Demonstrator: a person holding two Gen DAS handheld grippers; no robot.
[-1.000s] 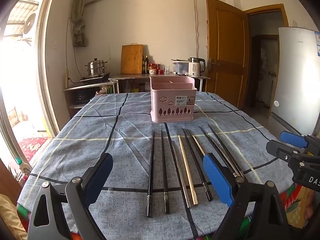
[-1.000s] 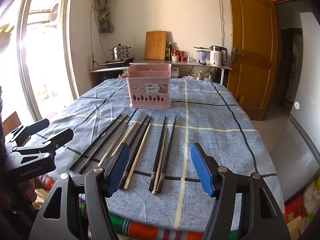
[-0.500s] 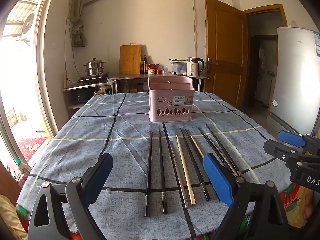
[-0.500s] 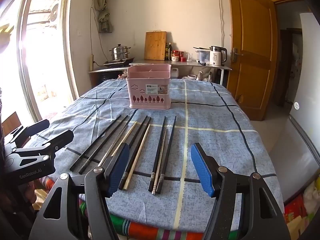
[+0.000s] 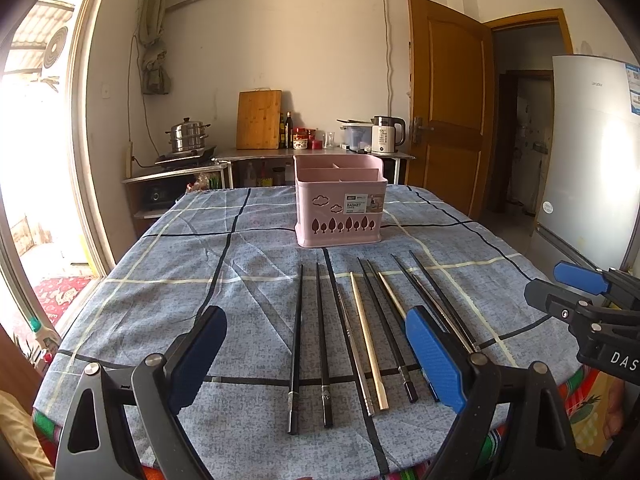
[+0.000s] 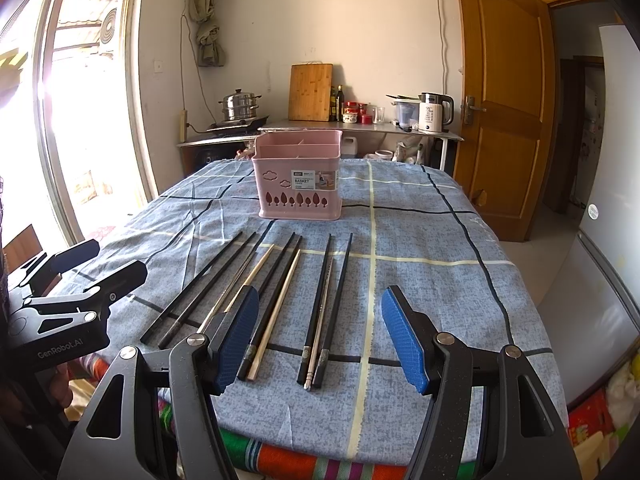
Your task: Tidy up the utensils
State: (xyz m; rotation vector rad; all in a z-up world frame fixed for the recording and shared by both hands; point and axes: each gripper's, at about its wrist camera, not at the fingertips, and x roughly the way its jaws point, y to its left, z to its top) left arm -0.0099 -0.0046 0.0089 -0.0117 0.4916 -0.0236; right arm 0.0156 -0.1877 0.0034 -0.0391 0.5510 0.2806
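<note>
Several chopsticks lie side by side on the blue checked tablecloth: black ones [image 5: 296, 344], a pale wooden one [image 5: 368, 340] and a metal one [image 6: 320, 328]. A pink utensil basket [image 5: 340, 204] with empty compartments stands upright behind them, also in the right wrist view [image 6: 298, 178]. My left gripper [image 5: 316, 360] is open and empty, above the near ends of the left chopsticks. My right gripper [image 6: 320, 340] is open and empty over the right pair of black chopsticks [image 6: 334, 308]. Each gripper shows at the edge of the other's view.
The table edge [image 6: 320, 444] is close below both grippers. A fridge [image 5: 592, 152] stands at the right, a wooden door [image 5: 448, 100] behind it. A counter [image 5: 312, 152] with kettle, pot and cutting board stands beyond the table.
The left gripper has drawn back and risen slightly, so the chopsticks and basket sit a little farther off. The right gripper has hardly moved. Both stay open.
</note>
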